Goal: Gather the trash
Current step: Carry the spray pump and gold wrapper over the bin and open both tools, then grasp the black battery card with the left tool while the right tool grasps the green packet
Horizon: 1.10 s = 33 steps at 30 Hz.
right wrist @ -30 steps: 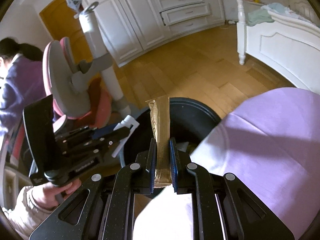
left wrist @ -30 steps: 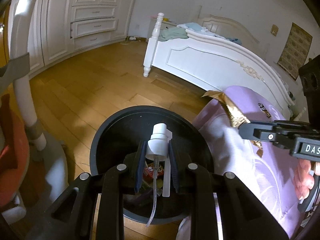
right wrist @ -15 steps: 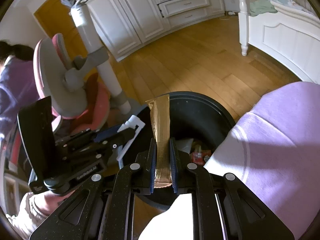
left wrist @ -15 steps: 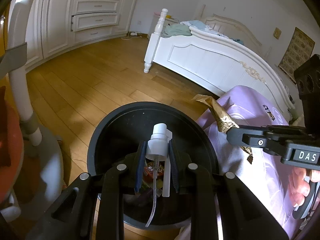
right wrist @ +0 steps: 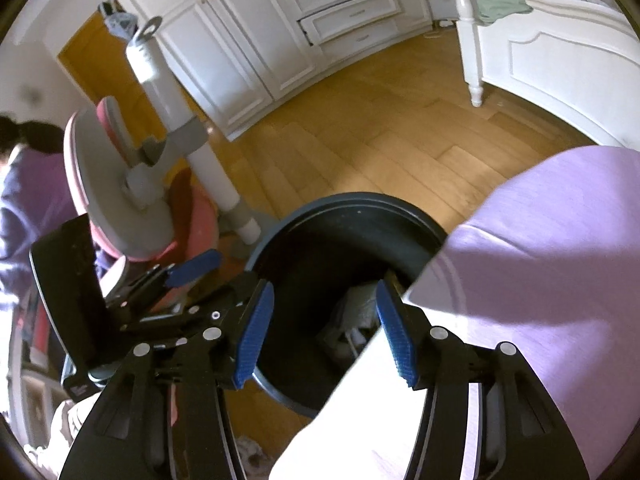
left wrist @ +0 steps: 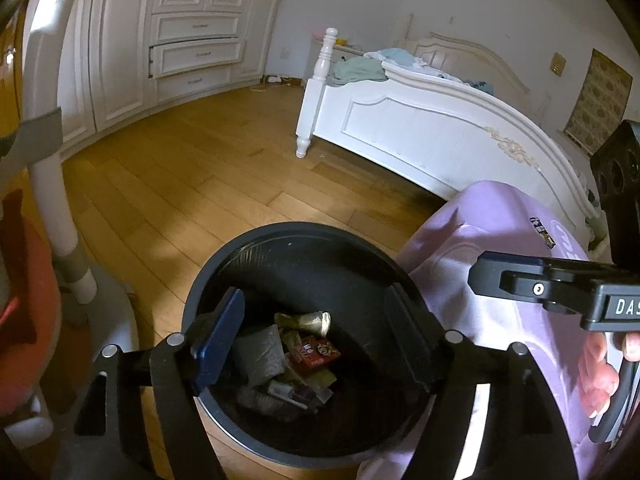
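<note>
A black round bin (left wrist: 296,229) stands on the wood floor, also seen from the right wrist as the bin (right wrist: 360,200). Inside lie a crumpled gold wrapper (left wrist: 310,320), a red packet (left wrist: 314,354), a grey bag (left wrist: 260,354) and small white bits. My left gripper (left wrist: 316,340) hangs over the bin mouth, its jaws opening with nothing between them. My right gripper (right wrist: 324,320) hovers over the bin's near rim, jaws also opening and empty. The left gripper (right wrist: 216,276) shows beside it at the bin's left edge.
A purple garment (left wrist: 500,240) on the person crowds the bin's right side. A pink and grey chair (right wrist: 120,184) with a white post (right wrist: 208,168) stands left of the bin. A white bed (left wrist: 420,132) and white wardrobe (left wrist: 192,52) lie beyond the wood floor.
The left gripper let go of the white spray pump and the right gripper let go of the gold wrapper. Both sets of jaws spread wide, and the wrapper now lies in the bin.
</note>
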Each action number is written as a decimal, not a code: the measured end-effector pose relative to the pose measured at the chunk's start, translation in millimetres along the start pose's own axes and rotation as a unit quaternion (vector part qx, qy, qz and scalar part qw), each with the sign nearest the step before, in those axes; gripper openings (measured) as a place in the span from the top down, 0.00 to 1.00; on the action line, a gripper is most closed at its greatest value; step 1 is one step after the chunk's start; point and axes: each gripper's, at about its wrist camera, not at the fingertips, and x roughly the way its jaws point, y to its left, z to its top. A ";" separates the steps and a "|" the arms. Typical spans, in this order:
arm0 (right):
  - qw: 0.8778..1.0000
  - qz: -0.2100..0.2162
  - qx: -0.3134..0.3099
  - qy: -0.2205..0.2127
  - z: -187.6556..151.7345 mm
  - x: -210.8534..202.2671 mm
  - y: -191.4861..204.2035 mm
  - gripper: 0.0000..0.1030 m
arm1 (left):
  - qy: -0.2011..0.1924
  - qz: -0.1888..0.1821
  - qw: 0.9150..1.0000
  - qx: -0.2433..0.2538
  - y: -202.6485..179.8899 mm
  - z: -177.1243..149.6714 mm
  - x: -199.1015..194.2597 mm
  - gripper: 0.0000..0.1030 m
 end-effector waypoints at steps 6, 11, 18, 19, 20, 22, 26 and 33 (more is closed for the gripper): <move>0.999 -0.008 0.017 -0.032 -12.9 -37.8 -27.6 0.33 | -0.006 -0.016 0.999 0.030 -38.5 11.2 -4.6 0.16; 0.997 -0.038 0.029 -0.064 -31.7 -82.3 -67.4 0.30 | -0.005 -0.045 0.996 0.076 -97.7 21.9 -0.4 0.09; 0.986 -0.122 0.042 -0.107 -70.1 -150.4 -139.0 0.20 | 0.014 -0.098 0.983 0.153 -185.9 34.3 19.9 0.05; 0.983 -0.139 0.043 -0.112 -76.8 -161.0 -150.3 0.20 | 0.020 -0.106 0.981 0.162 -201.9 36.3 25.7 0.05; 0.979 -0.161 0.041 -0.116 -84.1 -171.8 -161.6 0.19 | 0.024 -0.111 0.979 0.169 -214.8 37.9 31.1 0.05; 0.972 -0.197 0.037 -0.119 -95.4 -186.4 -179.2 0.19 | 0.034 -0.114 0.977 0.179 -238.7 41.0 43.3 0.05; 0.956 -0.268 0.032 -0.117 -124.0 -211.6 -216.9 0.16 | 0.064 -0.112 0.977 0.170 -290.7 46.2 78.2 0.05; 0.952 -0.296 0.030 -0.073 -158.0 -215.5 -260.8 0.16 | 0.087 -0.051 0.981 0.166 -352.4 46.0 133.1 0.05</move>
